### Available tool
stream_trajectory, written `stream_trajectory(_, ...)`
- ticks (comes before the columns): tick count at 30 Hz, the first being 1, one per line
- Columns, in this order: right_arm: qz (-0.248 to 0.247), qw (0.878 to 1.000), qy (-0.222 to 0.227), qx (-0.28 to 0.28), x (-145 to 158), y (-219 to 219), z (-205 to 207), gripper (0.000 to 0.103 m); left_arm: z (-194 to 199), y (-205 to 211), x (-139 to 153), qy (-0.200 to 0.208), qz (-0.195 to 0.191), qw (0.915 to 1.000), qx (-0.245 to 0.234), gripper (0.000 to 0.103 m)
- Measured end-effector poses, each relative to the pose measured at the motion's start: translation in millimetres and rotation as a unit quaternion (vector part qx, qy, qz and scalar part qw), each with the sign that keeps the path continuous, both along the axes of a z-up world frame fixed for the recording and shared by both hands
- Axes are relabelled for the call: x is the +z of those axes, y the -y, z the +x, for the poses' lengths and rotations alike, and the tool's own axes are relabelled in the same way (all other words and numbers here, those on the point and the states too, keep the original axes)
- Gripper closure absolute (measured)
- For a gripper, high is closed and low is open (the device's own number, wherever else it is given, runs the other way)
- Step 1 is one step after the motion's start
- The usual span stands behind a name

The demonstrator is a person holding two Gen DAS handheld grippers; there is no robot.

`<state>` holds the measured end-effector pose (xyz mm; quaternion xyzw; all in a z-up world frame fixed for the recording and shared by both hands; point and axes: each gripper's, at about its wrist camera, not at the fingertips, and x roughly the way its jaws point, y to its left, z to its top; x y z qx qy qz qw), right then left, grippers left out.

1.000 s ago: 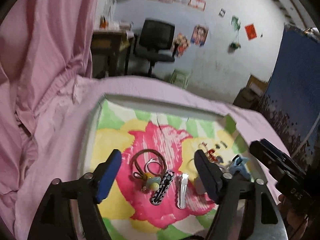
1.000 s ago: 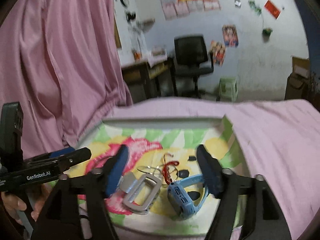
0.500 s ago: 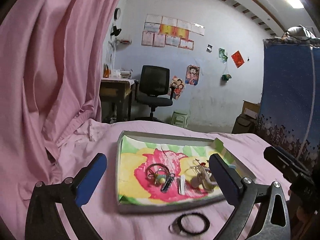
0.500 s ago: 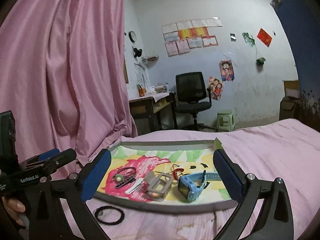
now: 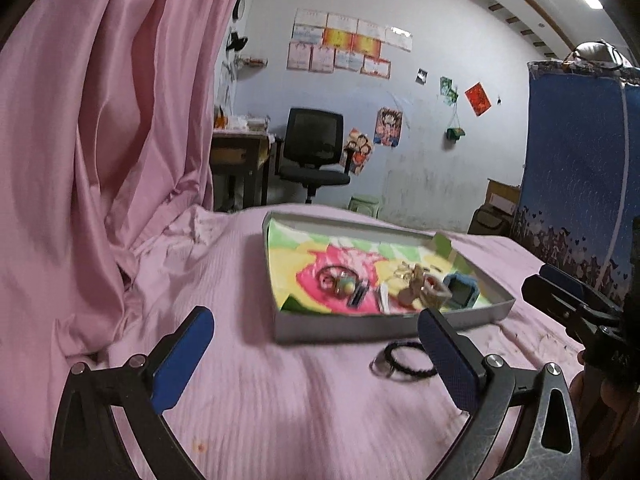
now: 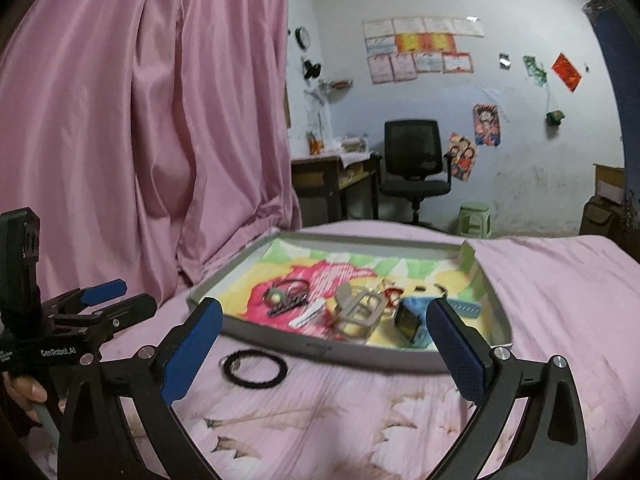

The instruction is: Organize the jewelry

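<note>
A shallow grey tray [image 6: 400, 360] lined with a flower-printed sheet sits on a bed's pink ribbed bedspread [image 6: 560, 300], jewelry heaped inside it, while both handheld grippers hover short of its near wall, empty. The left gripper [image 5: 316, 360] has its blue-padded jaws spread wide; the right gripper [image 6: 326, 344] is likewise wide apart. Only the right wrist view shows the sheet's printed leaf pattern near the camera and the black body of the other gripper beside a pink curtain [image 6: 140, 120]; only the left wrist view shows a blue starry cloth panel [image 5: 576, 184] beyond the tray's far corner. A black hair tie [image 6: 255, 369] lies on the bedspread just outside the tray's near wall, overlapping a thin silvery ring [image 5: 381, 366]. Inside the tray, a blue smartwatch [image 6: 412, 322], a grey rectangular frame-shaped piece [image 6: 358, 314], a white hair clip [image 6: 306, 316] and a dark elastic with a bead [image 5: 340, 282] are motion-blurred; smaller pieces behind them cannot be made out.
</note>
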<state>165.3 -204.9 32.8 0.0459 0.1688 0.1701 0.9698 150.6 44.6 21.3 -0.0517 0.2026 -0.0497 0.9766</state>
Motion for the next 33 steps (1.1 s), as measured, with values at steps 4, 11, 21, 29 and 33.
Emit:
stream_trajectory(4,-0.005,0.999,-0.038,0.016,-12,-5,7,0.005,10,-5,-7,-0.038,-0.010,0.9992,-0.004,0.001)
stream_trajectory(11,-0.016,0.994,-0.098,0.051,-34,-15,27,0.045,28,1,-17,-0.085,-0.018,0.9952,-0.046,0.020)
stream_trajectory(21,-0.026,0.982,-0.161,0.092,-53,-28,49,0.073,54,15,-37,-0.164,-0.015,0.9816,-0.097,0.061)
stream_trajectory(29,-0.032,0.975,-0.188,0.113,-61,-38,61,0.076,68,21,-43,-0.190,-0.018,0.9746,-0.118,0.068)
stream_trajectory(33,-0.034,0.971,-0.203,0.118,-65,-40,66,0.076,73,26,-45,-0.203,-0.011,0.9712,-0.125,0.070)
